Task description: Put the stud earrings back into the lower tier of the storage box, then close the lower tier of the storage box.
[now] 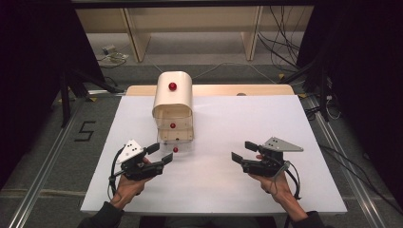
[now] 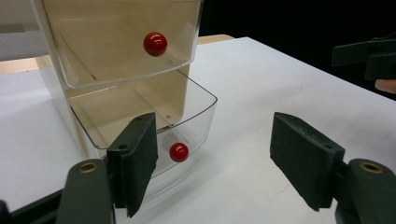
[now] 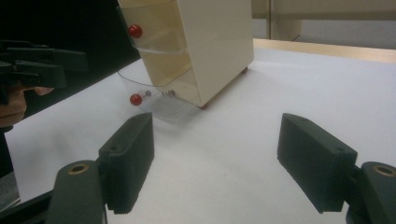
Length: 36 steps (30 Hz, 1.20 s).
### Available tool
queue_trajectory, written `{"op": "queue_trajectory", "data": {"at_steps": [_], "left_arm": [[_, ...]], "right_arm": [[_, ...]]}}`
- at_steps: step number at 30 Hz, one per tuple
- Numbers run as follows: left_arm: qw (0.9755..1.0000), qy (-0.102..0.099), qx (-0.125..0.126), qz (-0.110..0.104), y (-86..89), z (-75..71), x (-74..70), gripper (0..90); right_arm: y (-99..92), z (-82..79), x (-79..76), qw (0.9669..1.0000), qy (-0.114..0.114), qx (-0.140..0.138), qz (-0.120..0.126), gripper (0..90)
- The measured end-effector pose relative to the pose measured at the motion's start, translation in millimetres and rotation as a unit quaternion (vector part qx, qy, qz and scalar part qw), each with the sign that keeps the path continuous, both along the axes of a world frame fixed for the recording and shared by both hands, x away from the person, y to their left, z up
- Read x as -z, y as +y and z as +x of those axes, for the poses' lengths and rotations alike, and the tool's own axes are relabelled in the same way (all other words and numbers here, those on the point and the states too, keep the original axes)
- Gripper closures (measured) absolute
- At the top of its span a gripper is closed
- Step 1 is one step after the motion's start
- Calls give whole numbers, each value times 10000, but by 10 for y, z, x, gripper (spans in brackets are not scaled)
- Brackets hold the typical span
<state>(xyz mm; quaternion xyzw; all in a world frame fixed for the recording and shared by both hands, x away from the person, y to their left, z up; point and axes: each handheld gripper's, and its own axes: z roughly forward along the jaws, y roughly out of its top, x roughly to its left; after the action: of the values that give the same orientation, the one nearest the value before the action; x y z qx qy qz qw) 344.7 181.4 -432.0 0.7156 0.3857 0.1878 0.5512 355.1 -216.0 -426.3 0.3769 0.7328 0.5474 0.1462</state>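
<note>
Two grippers are sitting on the white table [image 1: 285, 123], and I'm working the small cream drawer cabinet [image 1: 173, 97] with clear drawers. My left gripper [image 1: 163, 153] is holding its jaws apart with nothing between them, just short of the red knob [image 1: 175, 149] on the bottom drawer [image 2: 187, 116]. My right gripper [image 1: 241, 151] is also gaping wide and empty, well apart from the cabinet.

I'm judging progress as partway: the bottom drawer is already sticking out, the middle drawer [image 2: 116, 46] is looking flush, and the knob is not gripped yet.

The left gripper view is giving me the knob [image 2: 179, 152] close up, plus the middle knob [image 2: 155, 43]. The right gripper view is adding small dark bits [image 3: 159, 93] inside the drawer, too small to identify. The high view is showing the knob [image 1: 172, 86] on the curved top.
</note>
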Motion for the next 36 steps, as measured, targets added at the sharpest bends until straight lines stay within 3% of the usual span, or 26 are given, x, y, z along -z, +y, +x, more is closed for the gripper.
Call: {"op": "queue_trajectory", "data": {"at_steps": [8,15,20,29,36], "left_arm": [[9998,105,27,142,-4,39,19,336],[9983,423,139,382,-18,83,60,343],[9976,501,156,451,-21,99,76,365],[9949,643,123,761,-34,116,111,466],[9939,667,8,882,-37,125,123,627]], "right_arm": [[-41,-42,32,10000,33,1,-29,279],[-64,-84,50,10000,50,-13,-55,279],[-82,-104,47,9999,91,14,-41,278],[-117,-131,56,9999,104,4,-41,279],[-124,-133,67,9999,124,-19,-47,279]]}}
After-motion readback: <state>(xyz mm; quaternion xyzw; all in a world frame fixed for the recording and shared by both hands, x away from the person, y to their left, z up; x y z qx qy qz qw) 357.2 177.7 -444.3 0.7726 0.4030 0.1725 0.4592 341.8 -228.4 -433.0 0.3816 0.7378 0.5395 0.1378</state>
